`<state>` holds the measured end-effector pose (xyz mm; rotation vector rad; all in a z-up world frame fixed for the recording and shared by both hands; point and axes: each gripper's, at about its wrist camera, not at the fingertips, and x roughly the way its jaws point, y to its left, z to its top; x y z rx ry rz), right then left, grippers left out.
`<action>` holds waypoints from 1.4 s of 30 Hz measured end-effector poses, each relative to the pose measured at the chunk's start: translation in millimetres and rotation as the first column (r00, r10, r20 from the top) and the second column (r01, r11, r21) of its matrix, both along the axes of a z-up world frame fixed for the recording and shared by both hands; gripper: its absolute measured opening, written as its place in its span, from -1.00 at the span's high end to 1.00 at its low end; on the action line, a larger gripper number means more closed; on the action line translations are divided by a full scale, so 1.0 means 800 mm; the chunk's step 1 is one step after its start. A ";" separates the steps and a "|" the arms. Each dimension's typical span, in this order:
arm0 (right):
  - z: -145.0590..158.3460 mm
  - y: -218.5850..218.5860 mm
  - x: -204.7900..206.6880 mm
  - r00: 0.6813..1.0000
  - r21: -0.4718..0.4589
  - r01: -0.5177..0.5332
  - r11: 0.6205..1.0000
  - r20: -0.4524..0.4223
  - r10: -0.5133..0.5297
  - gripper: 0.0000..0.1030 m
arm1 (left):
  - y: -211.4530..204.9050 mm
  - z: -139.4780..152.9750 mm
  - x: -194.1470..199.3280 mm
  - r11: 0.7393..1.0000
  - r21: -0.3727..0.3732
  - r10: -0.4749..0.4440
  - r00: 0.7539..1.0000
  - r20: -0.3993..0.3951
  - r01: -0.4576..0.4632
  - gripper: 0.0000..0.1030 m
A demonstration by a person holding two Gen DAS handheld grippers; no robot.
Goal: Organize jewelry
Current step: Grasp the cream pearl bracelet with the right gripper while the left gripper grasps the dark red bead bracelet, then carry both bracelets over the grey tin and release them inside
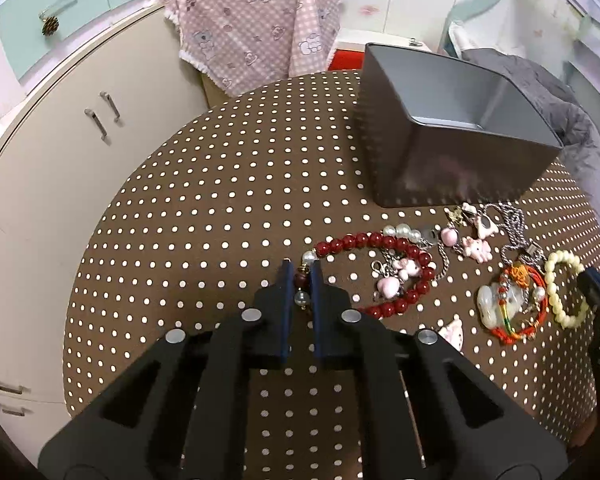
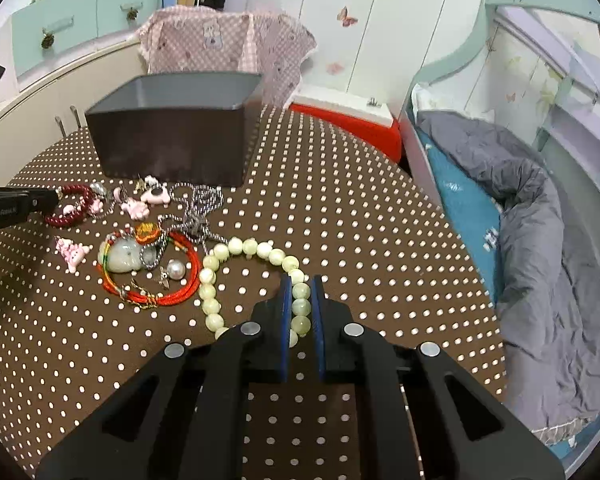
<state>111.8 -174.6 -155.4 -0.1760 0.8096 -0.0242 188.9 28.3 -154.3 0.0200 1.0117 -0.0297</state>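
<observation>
Here, left gripper pinching red bracelet, right gripper pinching pale bracelet.

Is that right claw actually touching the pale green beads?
Touching. In the right wrist view, the right gripper has both blue pads pressed against the pale green bead bracelet.

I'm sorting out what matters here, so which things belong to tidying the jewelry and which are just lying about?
Job: dark red bead bracelet in left claw; pale green bead bracelet in right claw; red cord bracelet; grey metal box.
Lying about: pink checked cloth; grey quilt.
</observation>
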 end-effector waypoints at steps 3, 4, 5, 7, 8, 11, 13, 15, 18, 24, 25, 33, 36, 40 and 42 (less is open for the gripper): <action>0.006 0.002 -0.004 1.000 0.008 -0.010 1.000 0.015 0.010 0.84 | 0.002 0.003 -0.003 0.999 -0.054 -0.003 1.000 -0.002 0.003 0.84; 0.009 0.002 -0.005 1.000 0.005 -0.008 1.000 0.024 0.008 0.85 | 0.002 0.004 -0.007 0.998 -0.060 -0.001 1.000 0.004 0.001 0.84; 0.011 0.002 -0.006 1.000 0.002 -0.009 1.000 0.027 0.009 0.85 | 0.002 0.008 -0.009 0.998 -0.063 0.001 1.000 0.013 0.000 0.84; 0.016 0.001 -0.006 0.999 0.005 -0.007 1.000 0.039 0.007 0.84 | 0.001 0.015 -0.017 0.998 -0.069 0.003 1.000 0.030 -0.001 0.84; 0.018 0.000 -0.006 0.999 0.008 -0.007 1.000 0.043 0.007 0.85 | 0.002 0.019 -0.019 0.997 -0.078 0.000 0.999 0.039 0.003 0.84; 0.026 0.001 -0.005 0.998 0.013 -0.008 1.000 0.056 0.007 0.85 | 0.004 0.032 -0.026 0.994 -0.105 -0.008 0.998 0.062 0.015 0.84; 0.033 0.001 -0.004 0.997 0.005 -0.010 1.000 0.071 0.009 0.85 | 0.004 0.042 -0.029 0.992 -0.120 -0.022 0.997 0.079 0.032 0.84; 0.041 0.002 -0.002 0.996 0.003 -0.023 1.000 0.081 0.023 0.85 | 0.005 0.051 -0.030 0.990 -0.132 -0.032 0.995 0.095 0.045 0.84; 0.051 0.001 -0.002 0.994 -0.003 -0.036 0.999 0.101 0.036 0.85 | 0.005 0.067 -0.030 0.986 -0.151 -0.052 0.991 0.123 0.070 0.84; 0.075 0.005 0.003 0.988 -0.006 -0.058 0.998 0.141 0.058 0.85 | 0.003 0.092 -0.029 0.984 -0.153 -0.069 0.984 0.167 0.095 0.84; 0.080 0.006 0.004 0.987 -0.009 -0.061 0.998 0.151 0.061 0.85 | 0.005 0.096 -0.027 0.984 -0.152 -0.069 0.982 0.173 0.096 0.84; 0.121 0.026 0.022 0.968 -0.011 -0.103 0.995 0.227 0.103 0.85 | 0.002 0.135 -0.020 0.979 -0.164 -0.079 0.966 0.248 0.123 0.84; 0.133 0.034 0.035 0.963 -0.001 -0.123 0.992 0.240 0.120 0.84 | -0.005 0.153 -0.015 0.975 -0.169 -0.091 0.955 0.282 0.142 0.84; 0.141 0.045 0.053 0.960 0.007 -0.142 0.990 0.246 0.136 0.84 | -0.019 0.168 -0.003 0.969 -0.184 -0.102 0.945 0.310 0.164 0.84; 0.143 0.049 0.061 0.959 0.015 -0.154 0.988 0.245 0.145 0.85 | -0.028 0.171 0.003 0.965 -0.191 -0.109 0.940 0.324 0.177 0.84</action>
